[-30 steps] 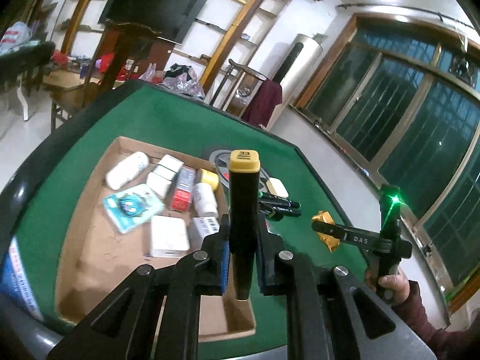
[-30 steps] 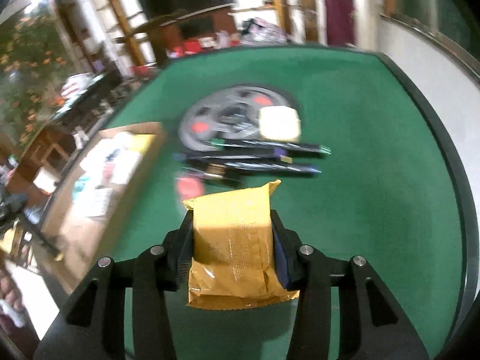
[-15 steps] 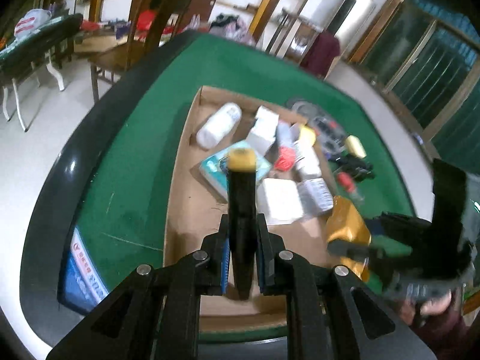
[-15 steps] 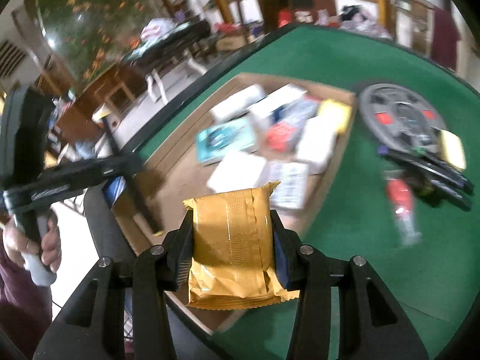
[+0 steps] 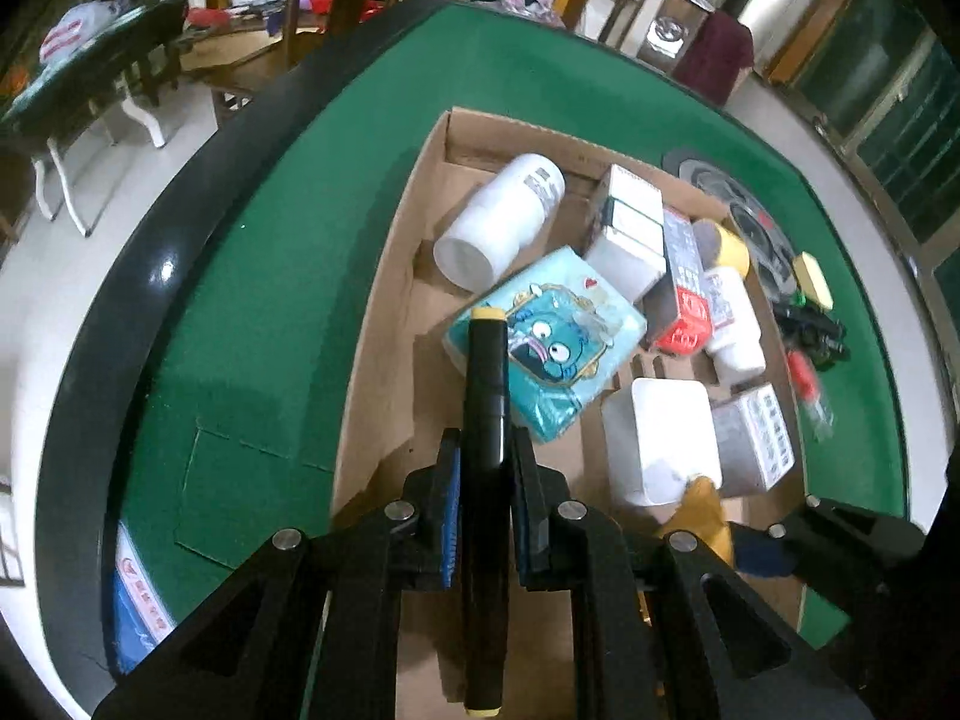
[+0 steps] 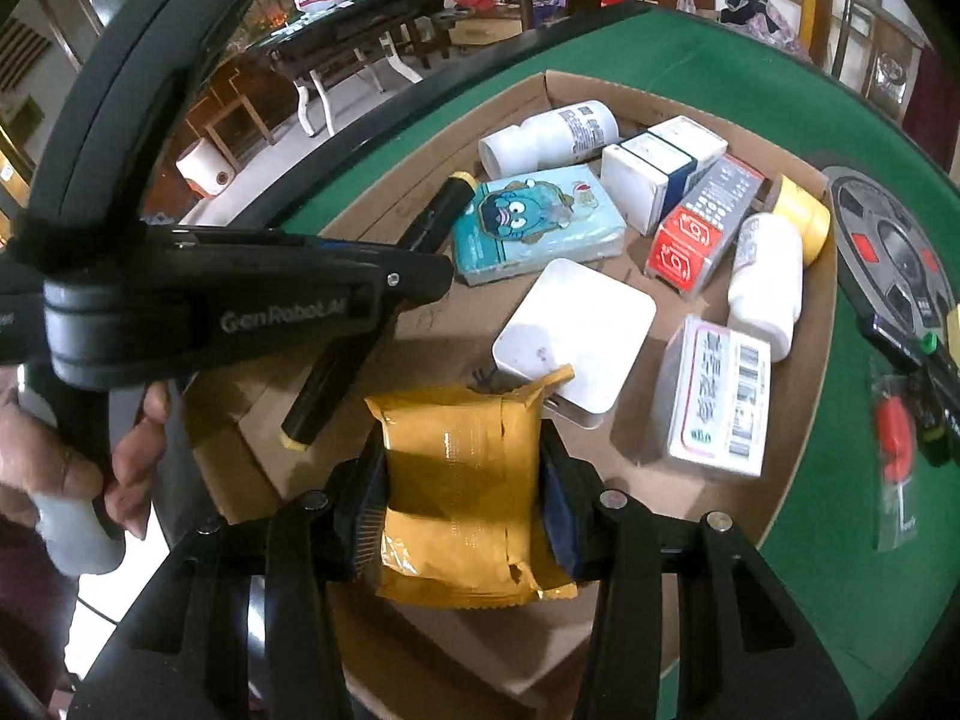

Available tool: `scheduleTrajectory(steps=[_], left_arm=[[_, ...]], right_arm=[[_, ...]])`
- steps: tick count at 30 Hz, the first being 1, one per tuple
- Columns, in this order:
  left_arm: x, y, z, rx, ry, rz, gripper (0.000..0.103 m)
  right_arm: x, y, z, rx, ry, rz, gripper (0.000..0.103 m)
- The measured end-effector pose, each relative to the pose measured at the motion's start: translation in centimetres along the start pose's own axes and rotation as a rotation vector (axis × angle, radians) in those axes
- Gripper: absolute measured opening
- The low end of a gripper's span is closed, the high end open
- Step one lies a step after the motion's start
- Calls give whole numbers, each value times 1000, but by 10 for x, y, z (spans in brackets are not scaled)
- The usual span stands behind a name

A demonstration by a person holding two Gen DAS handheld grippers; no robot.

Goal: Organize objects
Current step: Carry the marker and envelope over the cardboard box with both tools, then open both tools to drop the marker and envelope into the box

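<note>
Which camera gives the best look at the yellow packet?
The right wrist view. The yellow packet fills the middle there, face-on, pinched between the right tongs over the box. In the left wrist view only a small corner of it shows, behind the left tongs' frame.

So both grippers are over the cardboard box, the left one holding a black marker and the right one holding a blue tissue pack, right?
Not quite. The right gripper holds a yellow snack packet, as its wrist view shows; the blue tissue pack lies in the cardboard box. The left gripper does hold the black marker.
</note>
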State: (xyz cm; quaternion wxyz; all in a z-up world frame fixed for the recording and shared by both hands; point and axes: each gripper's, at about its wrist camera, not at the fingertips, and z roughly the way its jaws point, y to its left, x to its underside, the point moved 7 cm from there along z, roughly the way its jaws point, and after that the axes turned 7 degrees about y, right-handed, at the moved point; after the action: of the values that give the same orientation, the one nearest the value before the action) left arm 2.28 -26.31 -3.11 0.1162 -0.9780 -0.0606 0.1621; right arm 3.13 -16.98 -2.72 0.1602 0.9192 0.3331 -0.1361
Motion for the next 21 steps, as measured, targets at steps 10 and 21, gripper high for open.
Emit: scheduleTrajectory(steps=[10,21], left_arm=[[10,5,-54,5,-155,-27,53],[10,25,-89,29,-259,-124,58]], right_arm=[[-19,0,13,36,-13,-12,44],[-26,8,15,28,10,-24,47]])
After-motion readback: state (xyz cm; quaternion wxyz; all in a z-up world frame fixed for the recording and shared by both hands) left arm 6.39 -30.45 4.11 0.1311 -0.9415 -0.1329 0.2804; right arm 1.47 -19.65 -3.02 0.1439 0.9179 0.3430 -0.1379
